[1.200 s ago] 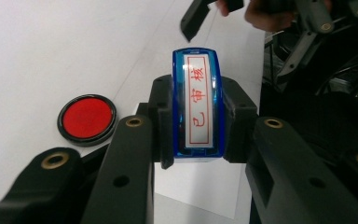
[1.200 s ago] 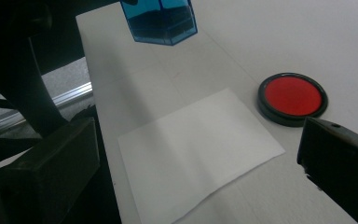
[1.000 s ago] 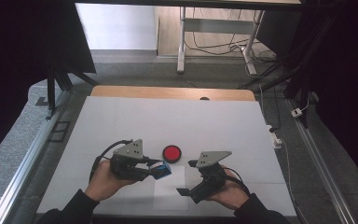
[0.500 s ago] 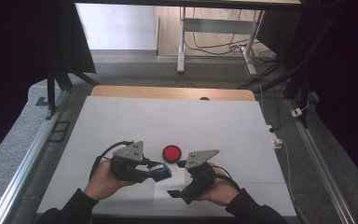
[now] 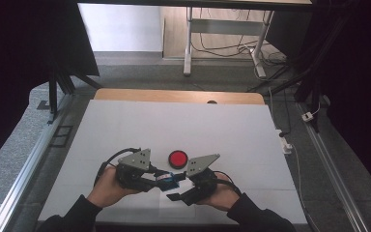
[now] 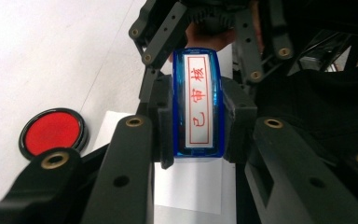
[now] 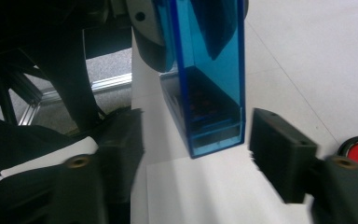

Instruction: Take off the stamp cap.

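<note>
A blue see-through stamp [image 6: 198, 105] with a white label in red characters is clamped between the pads of my left gripper [image 6: 199, 126], which is shut on it. In the high view the stamp [image 5: 168, 181] hangs just above the table between both hands. My right gripper [image 7: 198, 149] faces it from the other side with its jaws on either side of the stamp's free end [image 7: 209, 93]. Those jaws have just been closing, but a gap still shows at each pad. A round red ink pad [image 5: 178, 158] lies just beyond the grippers.
A white sheet of paper [image 7: 205, 191] lies on the white table top [image 5: 183, 125] under the stamp. The red ink pad [image 6: 52, 132] sits close beside the paper. A wooden strip [image 5: 174, 95] runs along the table's far edge, with metal rails on both sides.
My right gripper has moved left up to the stamp, and its jaws have narrowed around the stamp's end. The left gripper has stayed put with the stamp.
</note>
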Demonstrator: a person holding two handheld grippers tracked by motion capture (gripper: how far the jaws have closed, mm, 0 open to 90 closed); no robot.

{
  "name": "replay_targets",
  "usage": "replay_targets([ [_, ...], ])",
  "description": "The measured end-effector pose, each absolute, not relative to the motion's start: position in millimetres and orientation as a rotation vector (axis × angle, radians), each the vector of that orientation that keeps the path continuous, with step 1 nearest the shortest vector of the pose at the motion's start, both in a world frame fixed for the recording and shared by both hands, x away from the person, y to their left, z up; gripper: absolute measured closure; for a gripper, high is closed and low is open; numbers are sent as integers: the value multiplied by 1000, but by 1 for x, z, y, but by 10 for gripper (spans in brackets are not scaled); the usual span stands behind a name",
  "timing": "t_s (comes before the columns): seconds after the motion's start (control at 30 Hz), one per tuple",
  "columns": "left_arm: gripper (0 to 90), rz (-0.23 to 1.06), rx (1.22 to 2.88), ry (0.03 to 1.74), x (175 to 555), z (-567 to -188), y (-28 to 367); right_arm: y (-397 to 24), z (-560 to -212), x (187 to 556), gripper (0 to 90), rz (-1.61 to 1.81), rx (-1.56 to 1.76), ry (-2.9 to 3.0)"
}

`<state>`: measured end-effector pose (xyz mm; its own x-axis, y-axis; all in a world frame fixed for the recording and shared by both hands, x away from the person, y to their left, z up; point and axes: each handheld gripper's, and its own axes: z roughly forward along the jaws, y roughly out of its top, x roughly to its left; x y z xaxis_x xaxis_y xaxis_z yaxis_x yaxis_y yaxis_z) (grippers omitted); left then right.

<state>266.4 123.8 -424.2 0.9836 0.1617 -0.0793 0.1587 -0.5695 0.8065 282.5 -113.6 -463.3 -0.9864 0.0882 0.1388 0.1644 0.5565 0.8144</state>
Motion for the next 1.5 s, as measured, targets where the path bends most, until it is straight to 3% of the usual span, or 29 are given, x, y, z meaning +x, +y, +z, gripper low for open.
replay_targets([
  [0.57, 696, -14, 2156, 166, 265, -423, 125, -116, -464, 282, 622, -1468, -126, -2649],
  [1.5, 697, 3, 2120, 99, 263, -423, 127, -118, -461, 282, 690, -1497, -125, -2581],
])
